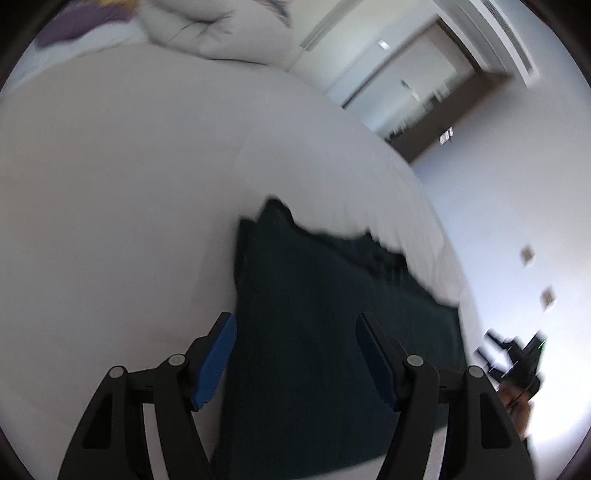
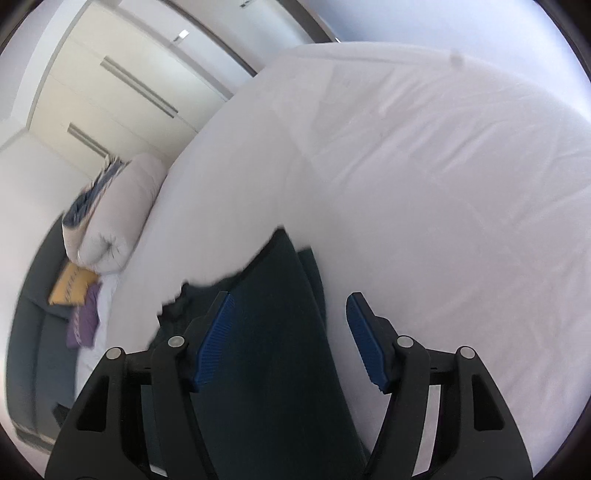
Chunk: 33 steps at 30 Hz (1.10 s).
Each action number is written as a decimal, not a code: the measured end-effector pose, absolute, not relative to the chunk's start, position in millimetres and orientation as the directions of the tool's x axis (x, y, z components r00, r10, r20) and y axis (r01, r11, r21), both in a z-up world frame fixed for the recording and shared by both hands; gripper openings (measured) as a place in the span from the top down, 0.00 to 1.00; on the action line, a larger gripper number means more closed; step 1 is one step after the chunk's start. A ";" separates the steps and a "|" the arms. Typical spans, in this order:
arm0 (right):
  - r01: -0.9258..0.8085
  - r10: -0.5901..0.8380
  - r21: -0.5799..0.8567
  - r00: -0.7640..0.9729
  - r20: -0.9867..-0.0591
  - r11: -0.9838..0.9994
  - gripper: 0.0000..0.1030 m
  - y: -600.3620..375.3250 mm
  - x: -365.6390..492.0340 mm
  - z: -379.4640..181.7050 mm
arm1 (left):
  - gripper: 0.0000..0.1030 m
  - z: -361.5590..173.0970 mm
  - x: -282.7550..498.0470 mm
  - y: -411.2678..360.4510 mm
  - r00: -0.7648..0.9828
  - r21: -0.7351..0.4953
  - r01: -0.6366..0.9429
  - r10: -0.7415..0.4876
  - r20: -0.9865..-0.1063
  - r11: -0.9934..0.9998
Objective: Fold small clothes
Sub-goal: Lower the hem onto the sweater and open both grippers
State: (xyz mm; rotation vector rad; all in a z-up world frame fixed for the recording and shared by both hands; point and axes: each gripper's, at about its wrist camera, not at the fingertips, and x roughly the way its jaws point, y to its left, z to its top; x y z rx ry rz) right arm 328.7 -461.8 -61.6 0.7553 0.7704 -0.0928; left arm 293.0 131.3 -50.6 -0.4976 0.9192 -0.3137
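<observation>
A dark teal garment [image 1: 314,332] lies flat on a white bed [image 1: 129,184]. My left gripper [image 1: 295,358] is open above its near part, blue pads [image 1: 216,362] wide apart, nothing between them. In the right wrist view the same garment [image 2: 273,350] lies on the bed [image 2: 424,184], with a crumpled edge at its left. My right gripper [image 2: 290,339] is open over it, with its left pad [image 2: 214,339] above the cloth and its right pad over bare sheet. The right gripper also shows blurred at the left wrist view's right edge [image 1: 517,358].
A rolled white duvet [image 2: 114,218] lies at the bed's far end, also in the left wrist view [image 1: 218,33]. Yellow [image 2: 70,284] and purple [image 2: 85,321] cushions rest on a dark sofa [image 2: 26,332]. White wardrobe doors [image 2: 110,74] stand behind. The bed edge [image 1: 443,229] drops to the floor.
</observation>
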 end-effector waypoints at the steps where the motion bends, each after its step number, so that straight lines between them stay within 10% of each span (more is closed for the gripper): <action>1: 0.329 0.175 0.550 0.717 -0.674 0.768 0.39 -453.2 323.5 -59.9 | 0.33 -52.2 287.5 127.3 0.572 -0.509 0.051 -0.443 -0.691 0.859; 13: 0.305 0.016 0.253 0.610 -0.792 0.918 0.41 -401.1 262.0 -85.3 | 0.30 -89.5 253.6 165.0 0.601 -0.460 -0.075 -0.328 -0.729 0.885; 17: 0.294 0.031 0.256 0.600 -0.800 0.921 0.59 -397.2 257.3 -99.7 | 0.32 -91.7 254.2 151.2 0.578 -0.387 -0.021 -0.305 -0.757 0.922; 23: 0.260 0.030 0.239 0.616 -0.787 0.936 0.79 -390.5 247.6 -104.1 | 0.47 -90.0 251.3 127.2 0.570 -0.311 0.033 -0.273 -0.775 0.950; 27: 0.251 0.009 0.207 0.617 -0.787 0.946 0.84 -392.3 242.5 -99.4 | 0.78 -92.3 253.1 111.5 0.543 -0.269 0.078 -0.267 -0.796 0.960; 33: 0.254 0.000 0.194 0.607 -0.795 0.947 0.93 -398.1 235.3 -96.7 | 0.87 -85.0 244.3 103.0 0.565 -0.200 0.092 -0.216 -0.796 0.976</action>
